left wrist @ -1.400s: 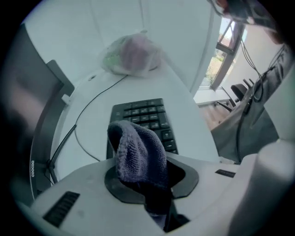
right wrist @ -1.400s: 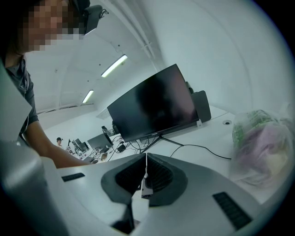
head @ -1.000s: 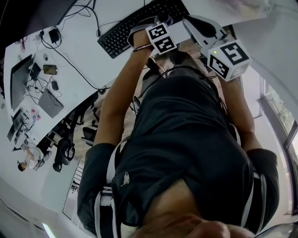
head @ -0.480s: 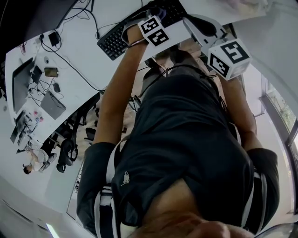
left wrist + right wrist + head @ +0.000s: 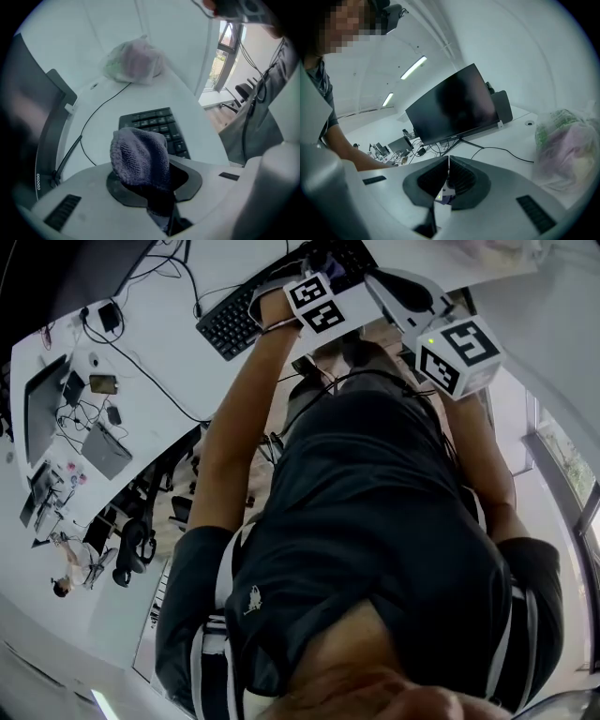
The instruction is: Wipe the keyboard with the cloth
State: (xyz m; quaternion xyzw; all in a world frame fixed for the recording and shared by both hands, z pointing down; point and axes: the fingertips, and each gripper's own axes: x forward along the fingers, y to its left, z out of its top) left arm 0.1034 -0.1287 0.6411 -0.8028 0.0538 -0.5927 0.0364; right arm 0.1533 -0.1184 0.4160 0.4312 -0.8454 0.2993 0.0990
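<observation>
On the white table point(image 5: 169, 343), the black keyboard point(image 5: 234, 320) lies where it was, but the left claw point(image 5: 150, 183) has slid forward in the last second and now hangs over one end of it. It is clamped tight on the purple cloth point(image 5: 139, 157), which bulges out just above the keys, so wiping looks about to begin. The right claw point(image 5: 448, 180) has barely stirred, pressed closed on nothing.

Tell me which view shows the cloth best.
The left gripper view: the purple knitted cloth fills the middle, bunched and clamped in the left hand-held gripper, with the keyboard beyond it. The head view shows only a small purple patch at the top edge. The right gripper view shows no cloth that can be made out.
</observation>
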